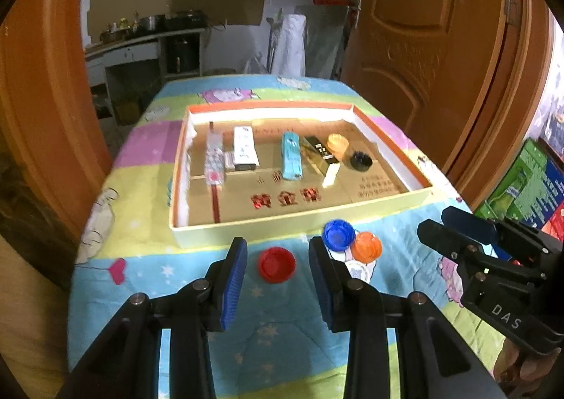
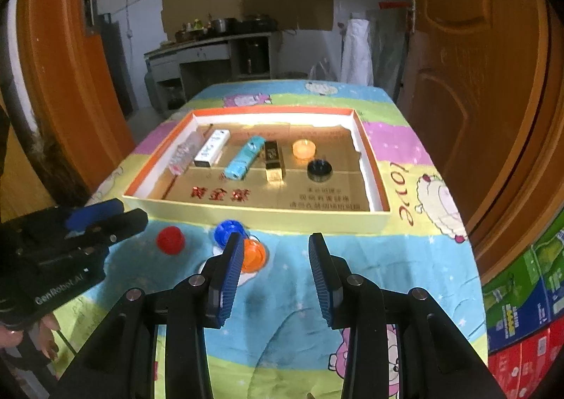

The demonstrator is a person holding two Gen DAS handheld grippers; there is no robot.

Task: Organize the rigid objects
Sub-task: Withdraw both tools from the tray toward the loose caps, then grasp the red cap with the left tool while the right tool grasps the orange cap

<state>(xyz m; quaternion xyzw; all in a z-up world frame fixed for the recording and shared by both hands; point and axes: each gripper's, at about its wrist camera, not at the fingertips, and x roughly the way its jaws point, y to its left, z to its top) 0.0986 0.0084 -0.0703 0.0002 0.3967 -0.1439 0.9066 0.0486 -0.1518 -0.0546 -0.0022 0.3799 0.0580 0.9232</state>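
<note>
The left gripper (image 1: pixel 276 266), jaws spread, brackets the red cap (image 1: pixel 276 264). It looks light, stiff and slippery: pinch its rim at three and nine o'clock. The right gripper (image 2: pixel 276 266) gapes empty.

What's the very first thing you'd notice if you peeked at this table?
Three bright bottle caps sit on the cartoon-print tablecloth in front of a shallow box: a red cap, a blue cap and an orange cap. The left gripper frames the red cap with open jaws. Inside the box, small things lie in a row, among them a turquoise packet.
</note>
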